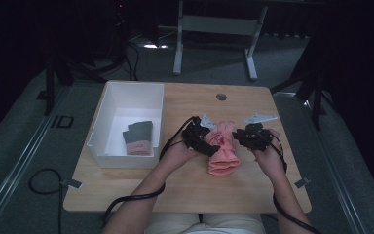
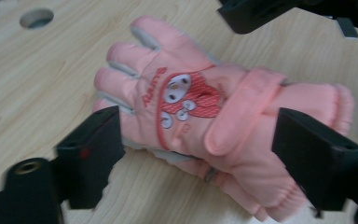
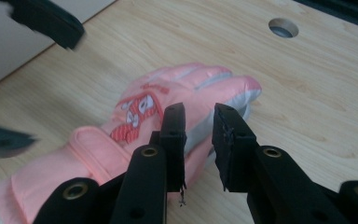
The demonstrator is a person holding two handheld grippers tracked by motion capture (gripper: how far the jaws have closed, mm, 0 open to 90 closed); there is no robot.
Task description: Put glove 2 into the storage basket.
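A pair of pink gloves [image 1: 223, 151] with a red cartoon patch lies stacked on the wooden table, fingers pointing away from the person. My left gripper [image 1: 200, 138] hovers over it from the left. In the left gripper view its jaws stand wide apart on either side of the gloves [image 2: 191, 107], not pressing them; left gripper [image 2: 200, 156]. My right gripper [image 1: 250, 136] comes in from the right. In the right gripper view its jaws are close together with the gloves' [image 3: 140, 112] pale side edge caught between them; right gripper [image 3: 199, 135].
A white box [image 1: 126, 90] stands at the table's left and holds a grey and pink glove pair [image 1: 139, 138]. A round hole [image 1: 221, 96] is in the tabletop beyond the gloves. Cables trail from both grippers toward the person.
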